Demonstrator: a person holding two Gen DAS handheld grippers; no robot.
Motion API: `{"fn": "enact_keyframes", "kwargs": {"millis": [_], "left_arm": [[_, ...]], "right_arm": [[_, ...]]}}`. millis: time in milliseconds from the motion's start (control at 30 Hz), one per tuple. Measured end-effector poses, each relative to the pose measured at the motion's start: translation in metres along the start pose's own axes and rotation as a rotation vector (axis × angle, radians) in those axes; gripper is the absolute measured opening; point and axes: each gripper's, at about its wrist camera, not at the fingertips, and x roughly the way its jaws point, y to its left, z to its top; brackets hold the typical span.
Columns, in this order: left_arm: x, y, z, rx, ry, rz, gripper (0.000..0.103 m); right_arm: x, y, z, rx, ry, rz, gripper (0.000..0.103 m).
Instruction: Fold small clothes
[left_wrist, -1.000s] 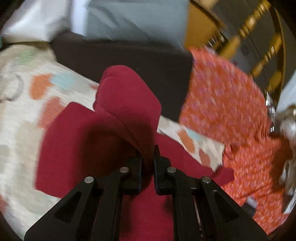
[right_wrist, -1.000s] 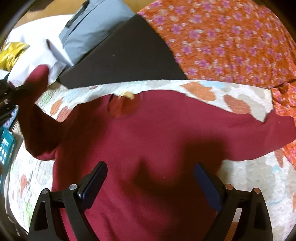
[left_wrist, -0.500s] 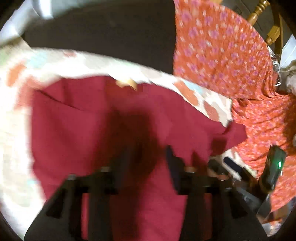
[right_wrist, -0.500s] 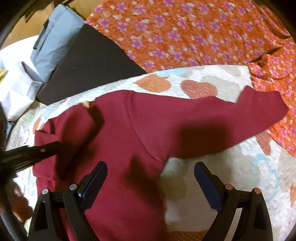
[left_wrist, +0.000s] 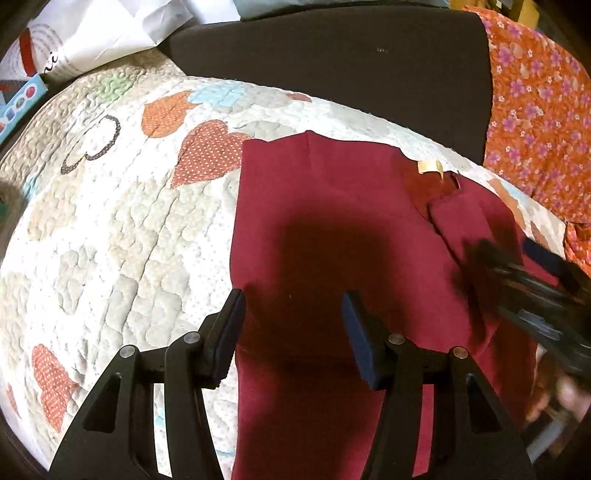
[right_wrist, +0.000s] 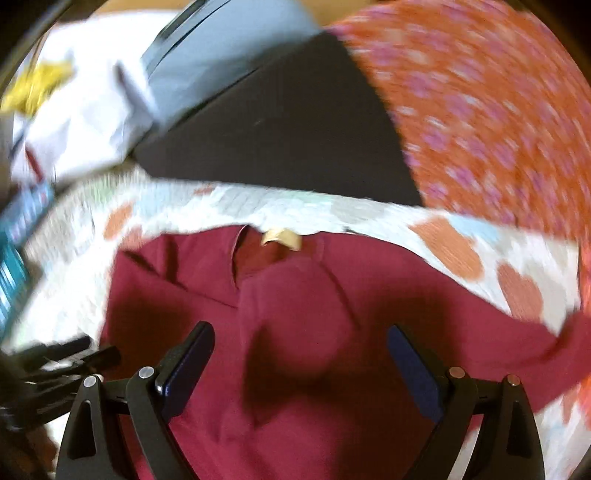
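The shirt (left_wrist: 332, 229), dark red and long-sleeved, lies flat on a quilt (left_wrist: 110, 221) with heart patches. Its left side is folded in to a straight vertical edge in the left wrist view, with a sleeve (right_wrist: 295, 314) laid across the chest just below the neck label (left_wrist: 428, 167). The other sleeve (right_wrist: 535, 332) lies spread out toward the quilt's edge. Judgement: thin knit, light, limp, no stiffness; it will drape and drag on the textured quilt rather than slide, so lift before moving it. Not fragile. Best holds appear to be the cuff of the spread sleeve and the shoulder seam or hem corner, pinching one or two layers at an edge; a mid-panel pinch would bunch the cloth. Left hand-held gripper (left_wrist: 293, 332): jaws apart, empty, hovering over the folded edge. Right hand-held gripper (right_wrist: 299, 369): jaws wide apart, empty, above the chest; this view is motion-blurred. No containers visible. Beyond the quilt: a black cushion (left_wrist: 332, 66), an orange floral cloth (left_wrist: 535, 110), a grey pillow (right_wrist: 221, 55), white paper bags (left_wrist: 103, 29), and a blue box (left_wrist: 22, 99) at the far left, contents not seen.
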Motion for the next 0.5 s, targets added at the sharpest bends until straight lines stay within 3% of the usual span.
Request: {"fn": "enact_keyframes", "kwargs": {"millis": [67,100,133,200,333,400,500], "left_arm": [[0.003,-0.002,-0.001,0.022,0.005,0.015,0.054],[0.003,-0.002,-0.003,0.029,0.005,0.022,0.054],[0.005,-0.002,-0.004,0.031,0.006,0.024,0.054],[0.004,0.0,-0.002,0.023,0.002,0.016,0.054],[0.0,-0.001,0.003,-0.01,-0.022,0.008,0.054],[0.001,-0.004,0.003,-0.003,-0.014,0.009,0.054],[0.007,-0.012,-0.002,0.023,0.004,0.016,0.054]], "right_arm": [[0.031,0.008,0.002,-0.046,0.077,-0.062,0.046],[0.047,0.004,0.002,-0.027,0.129,-0.027,0.039],[0.049,-0.002,0.001,0.001,0.131,0.006,0.036],[0.032,-0.02,0.004,0.072,0.093,0.081,0.015],[-0.027,-0.066,0.006,0.156,-0.068,0.105,0.011],[-0.047,-0.087,0.001,0.202,-0.107,0.102,0.011],[-0.054,-0.11,-0.023,0.2,-0.123,0.015,0.011]]}}
